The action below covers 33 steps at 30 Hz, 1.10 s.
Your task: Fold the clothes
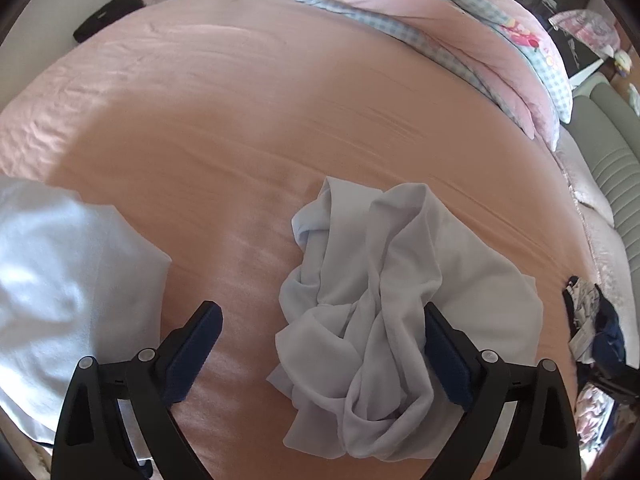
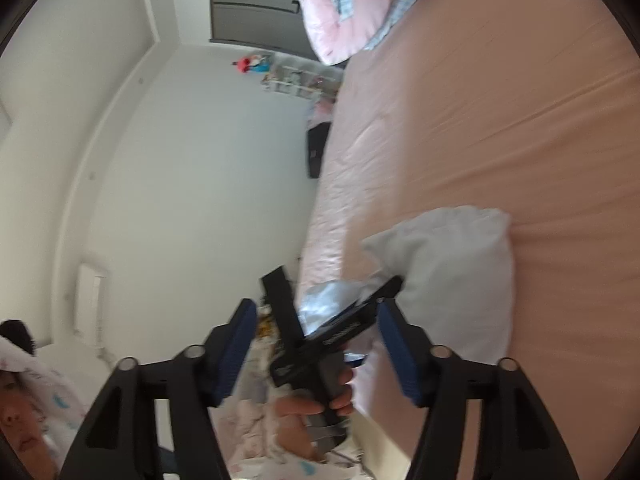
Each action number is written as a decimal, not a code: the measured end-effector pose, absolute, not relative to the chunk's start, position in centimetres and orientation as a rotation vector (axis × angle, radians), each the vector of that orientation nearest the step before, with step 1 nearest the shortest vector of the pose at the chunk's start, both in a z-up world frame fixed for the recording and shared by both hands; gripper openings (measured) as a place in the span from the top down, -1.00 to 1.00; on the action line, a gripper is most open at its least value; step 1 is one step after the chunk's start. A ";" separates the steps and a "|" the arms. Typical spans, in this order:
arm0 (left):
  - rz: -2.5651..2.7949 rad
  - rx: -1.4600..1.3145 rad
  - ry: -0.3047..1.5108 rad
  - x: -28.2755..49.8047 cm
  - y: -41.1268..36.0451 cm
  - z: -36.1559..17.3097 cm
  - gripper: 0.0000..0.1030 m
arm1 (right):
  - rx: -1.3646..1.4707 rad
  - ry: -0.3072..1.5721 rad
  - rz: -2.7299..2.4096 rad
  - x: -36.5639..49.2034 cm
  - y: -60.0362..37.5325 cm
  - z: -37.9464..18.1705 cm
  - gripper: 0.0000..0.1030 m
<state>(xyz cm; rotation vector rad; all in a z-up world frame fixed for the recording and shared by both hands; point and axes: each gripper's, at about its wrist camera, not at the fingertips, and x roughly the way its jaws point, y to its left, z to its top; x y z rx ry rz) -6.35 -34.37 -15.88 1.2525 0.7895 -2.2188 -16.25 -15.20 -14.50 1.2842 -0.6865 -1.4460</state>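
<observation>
A crumpled pale grey-blue garment [image 1: 384,292] lies on the pink bed sheet [image 1: 248,120]. My left gripper [image 1: 320,312] is open just above it, its right finger over the cloth, its left finger over bare sheet. A folded white garment [image 1: 60,280] lies at the left edge; it also shows in the right wrist view [image 2: 452,280]. My right gripper [image 2: 316,312] is open and empty, tilted sideways off the bed's side. The left gripper [image 2: 340,284], held by a hand [image 2: 316,408], shows between its fingers.
A pink and blue-checked quilt [image 1: 460,28] is piled at the far right of the bed. Dark and patterned clothes [image 1: 596,328] lie at the right edge. A black bag [image 1: 104,24] sits beyond the far left edge. A grey cabinet [image 2: 256,16] stands against the wall.
</observation>
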 end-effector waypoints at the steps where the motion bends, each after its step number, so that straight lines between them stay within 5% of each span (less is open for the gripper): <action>1: -2.217 1.252 0.815 -6.3 -34.5 -15.9 -0.90 | 1.308 -0.635 -1.523 -16.3 -15.2 -14.6 -0.59; 13: -2.218 1.291 0.873 -6.5 -34.3 -16.4 -0.96 | 1.526 -0.244 -1.741 -15.7 -18.7 -18.8 -0.59; 19: -2.295 1.210 1.065 -5.8 -34.5 -14.7 -0.96 | 1.550 -0.252 -1.727 -15.1 -19.4 -19.8 -0.59; 25: -2.303 1.252 0.904 -6.9 -33.6 -14.9 -0.96 | 1.591 -0.316 -1.691 -15.2 -19.2 -21.1 -0.61; 33: -2.287 1.316 0.912 -7.6 -34.2 -16.6 -0.96 | 1.585 -0.395 -1.672 -15.1 -19.0 -21.7 -0.65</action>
